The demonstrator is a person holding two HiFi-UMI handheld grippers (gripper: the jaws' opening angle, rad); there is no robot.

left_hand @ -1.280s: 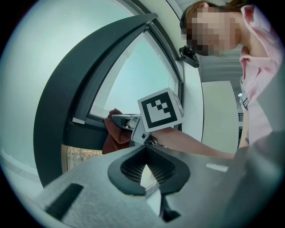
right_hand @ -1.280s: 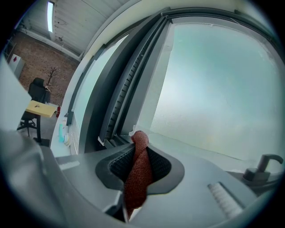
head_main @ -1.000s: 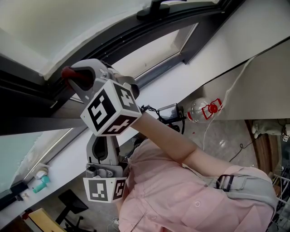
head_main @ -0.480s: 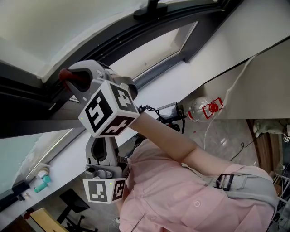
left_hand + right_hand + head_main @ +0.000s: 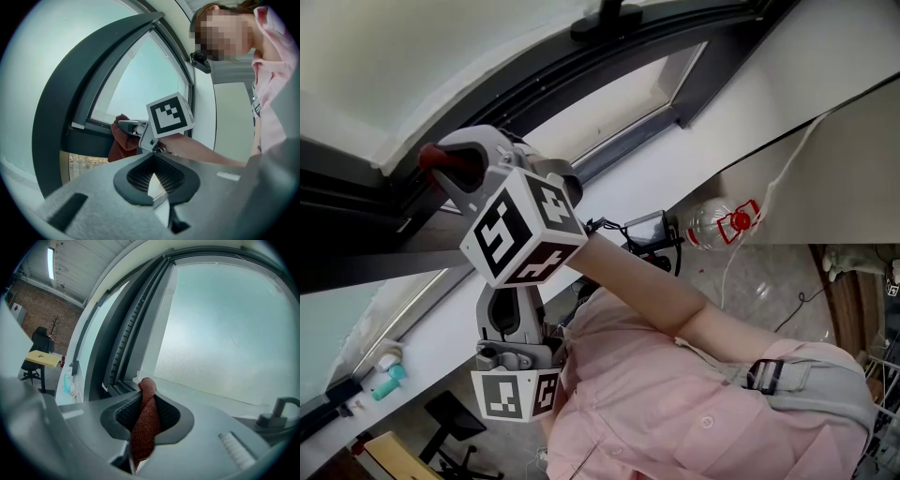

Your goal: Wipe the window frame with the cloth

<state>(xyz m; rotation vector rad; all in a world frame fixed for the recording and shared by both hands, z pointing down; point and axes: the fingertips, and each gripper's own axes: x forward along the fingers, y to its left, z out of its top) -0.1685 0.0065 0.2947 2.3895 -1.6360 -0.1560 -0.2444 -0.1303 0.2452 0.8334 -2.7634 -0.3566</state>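
The dark red cloth (image 5: pixel 143 427) is bunched between the jaws of my right gripper (image 5: pixel 146 394), which is shut on it. Its top end pokes out toward the dark window frame (image 5: pixel 126 333), close to the bottom rail of the frosted pane. In the head view the right gripper (image 5: pixel 455 161) presses the cloth (image 5: pixel 439 156) against the frame (image 5: pixel 581 66) at upper left. My left gripper (image 5: pixel 508 319) hangs just below it, partly hidden behind the right's marker cube. Its jaws (image 5: pixel 152 168) are shut on nothing, and its view looks up at the right gripper (image 5: pixel 124 125) and the cloth (image 5: pixel 123 140).
A white sill (image 5: pixel 675 169) runs under the window. A plastic bottle (image 5: pixel 717 227) with a red cap lies at its right and a small teal bottle (image 5: pixel 389 375) stands at its left. A dark window handle (image 5: pixel 276 413) sticks out at the right. The person's pink-sleeved body (image 5: pixel 675 394) fills the lower middle.
My right gripper and the cloth have slid a little to the left and up along the frame. The left gripper has stayed where it was.
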